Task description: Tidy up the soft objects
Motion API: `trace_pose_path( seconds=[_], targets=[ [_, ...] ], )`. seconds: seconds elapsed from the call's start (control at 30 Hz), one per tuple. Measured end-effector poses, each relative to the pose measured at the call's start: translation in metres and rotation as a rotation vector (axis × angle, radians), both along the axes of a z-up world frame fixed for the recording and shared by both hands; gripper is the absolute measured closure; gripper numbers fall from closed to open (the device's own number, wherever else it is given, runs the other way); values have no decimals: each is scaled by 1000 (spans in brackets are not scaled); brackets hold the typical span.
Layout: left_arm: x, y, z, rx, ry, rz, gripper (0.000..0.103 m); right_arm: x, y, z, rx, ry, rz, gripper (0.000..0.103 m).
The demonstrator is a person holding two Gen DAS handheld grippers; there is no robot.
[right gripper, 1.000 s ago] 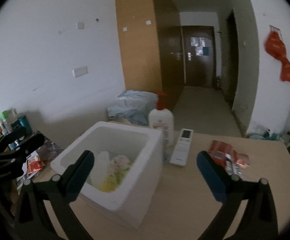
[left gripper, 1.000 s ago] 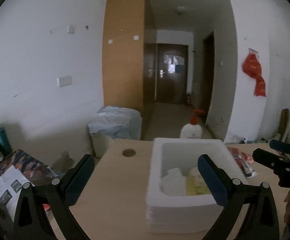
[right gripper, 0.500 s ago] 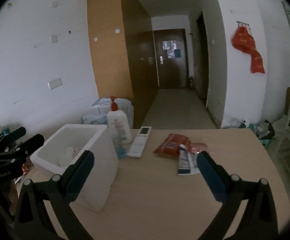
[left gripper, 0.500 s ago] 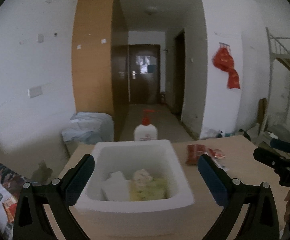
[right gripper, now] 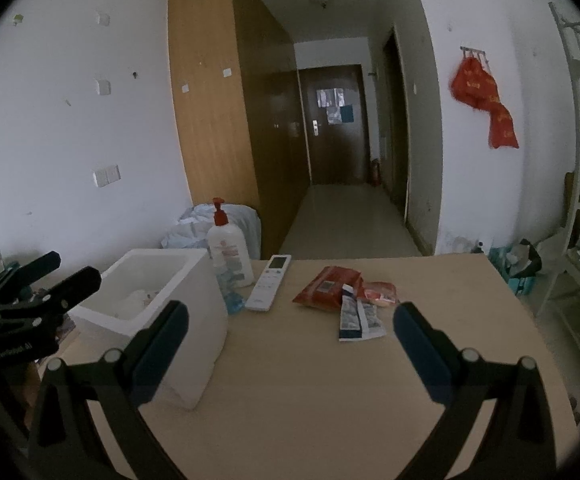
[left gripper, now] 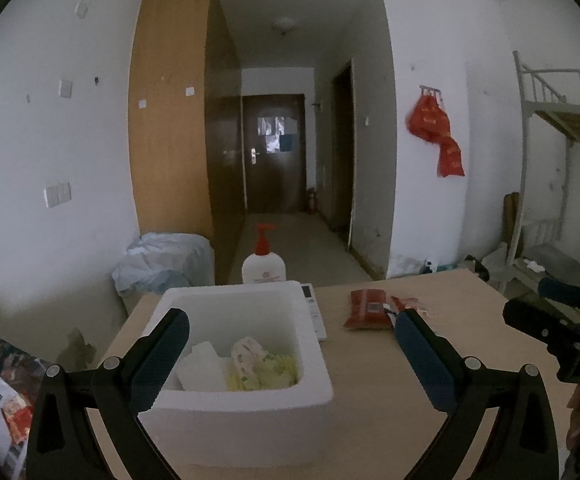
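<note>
Foam box [left gripper: 245, 364] already held soft packs; the red pouch [right gripper: 326, 286] and sachets [right gripper: 360, 318] lay loose on the worktop [right gripper: 330, 400]. Right tool [right gripper: 290, 354] and left tool [left gripper: 290, 354] both gaped wide, empty. Best pinch one pouch flat, centrally.

We held the left hand-held gripper [left gripper: 292, 346] level with its jaws spread wide and nothing between them. Our right hand-held gripper [right gripper: 290, 340] was likewise parted wide and empty, pointing forward alongside. The two were apart, each showing at the edge of the other's view.
</note>
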State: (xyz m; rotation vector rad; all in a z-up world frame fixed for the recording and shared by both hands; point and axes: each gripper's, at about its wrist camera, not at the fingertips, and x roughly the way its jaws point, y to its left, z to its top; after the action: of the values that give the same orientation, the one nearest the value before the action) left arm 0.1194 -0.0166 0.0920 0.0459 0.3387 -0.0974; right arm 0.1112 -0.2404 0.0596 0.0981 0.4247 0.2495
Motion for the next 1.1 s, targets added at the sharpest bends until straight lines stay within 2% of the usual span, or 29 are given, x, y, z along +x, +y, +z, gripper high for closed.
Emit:
trace_pose_path(
  seconds=[0.53, 1.1],
  targets=[
    [-63, 1, 7, -1, -64, -15, 0, -61, -1, 12, 2, -67, -10, 0],
    [-111, 5, -11, -14, -76, 19, 0, -105, 7, -5, -6, -99, 13, 0]
  ],
)
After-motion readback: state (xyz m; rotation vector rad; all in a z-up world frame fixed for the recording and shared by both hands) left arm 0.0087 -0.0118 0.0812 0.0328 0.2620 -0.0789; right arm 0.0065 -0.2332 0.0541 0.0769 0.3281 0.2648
